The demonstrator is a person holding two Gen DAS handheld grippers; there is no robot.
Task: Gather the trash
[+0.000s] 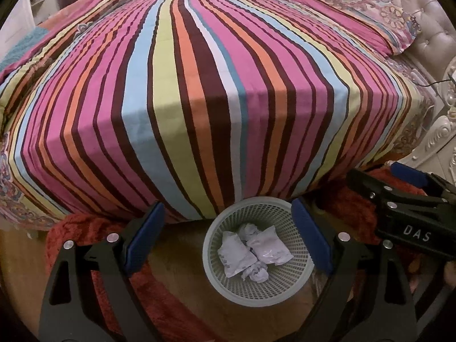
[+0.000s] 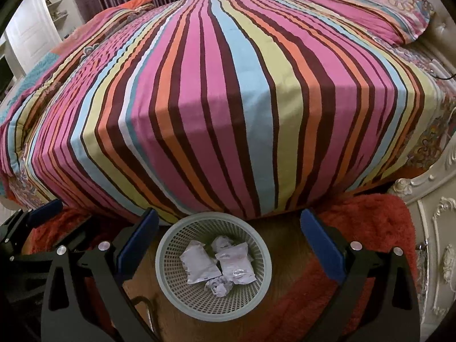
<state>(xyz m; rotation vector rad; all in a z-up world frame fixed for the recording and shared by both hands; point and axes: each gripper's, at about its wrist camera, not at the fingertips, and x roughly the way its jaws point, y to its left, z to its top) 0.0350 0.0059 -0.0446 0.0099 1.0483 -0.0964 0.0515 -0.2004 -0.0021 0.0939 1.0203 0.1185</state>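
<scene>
A pale grey mesh basket (image 1: 258, 300) (image 2: 213, 310) stands on the wooden floor against the foot of the bed. Inside it lies the trash (image 1: 253, 252) (image 2: 219, 263): two white packets and some crumpled paper. My left gripper (image 1: 227, 203) hangs above the basket, open, with nothing between its blue pads. My right gripper (image 2: 228, 212) hovers over the same basket, also open and holding nothing. Each shows in the other's view: the right gripper (image 1: 372, 169) at the right edge, the left gripper (image 2: 31, 213) at the left edge.
A bed with a striped sheet (image 1: 216, 85) (image 2: 228, 99) fills the space beyond the basket, with pillows (image 1: 367, 20) at its far right. A red fluffy rug (image 2: 367, 222) lies under the bed's edge. An ornate white nightstand (image 2: 436, 228) stands at the right.
</scene>
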